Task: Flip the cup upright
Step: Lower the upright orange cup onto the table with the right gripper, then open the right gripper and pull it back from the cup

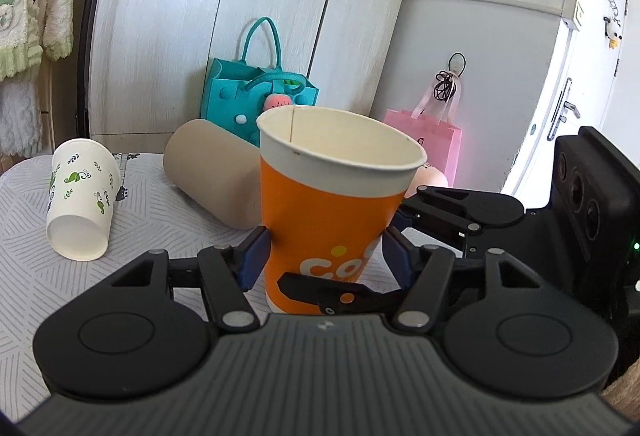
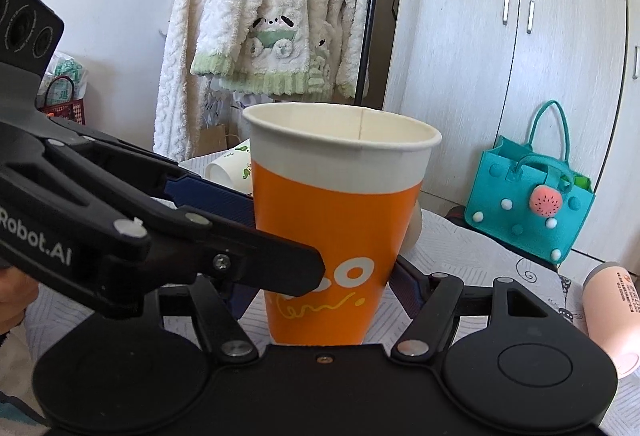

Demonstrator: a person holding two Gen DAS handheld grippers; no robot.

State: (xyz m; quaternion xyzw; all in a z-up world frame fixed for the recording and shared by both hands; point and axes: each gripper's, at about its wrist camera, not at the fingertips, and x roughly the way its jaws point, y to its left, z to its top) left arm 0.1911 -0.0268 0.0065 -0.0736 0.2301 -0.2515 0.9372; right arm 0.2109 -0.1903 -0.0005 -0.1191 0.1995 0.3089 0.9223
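An orange paper cup (image 1: 324, 224) with a white rim band stands upright, mouth up, on the patterned table; it also shows in the right wrist view (image 2: 332, 236). My left gripper (image 1: 326, 256) has its blue pads against the cup's two sides. My right gripper (image 2: 320, 276) is also closed around the cup's lower body; its black finger crosses the cup in the left wrist view. A white cup with green leaf print (image 1: 80, 199) lies on its side at the left. A plain brown cup (image 1: 212, 171) lies on its side behind the orange one.
A teal felt bag (image 1: 256, 99) and a pink bag (image 1: 432, 143) stand behind the table by white cupboards. A pink cup (image 2: 608, 308) lies at the table's right. A fluffy white robe (image 2: 272, 19) hangs beyond the far edge.
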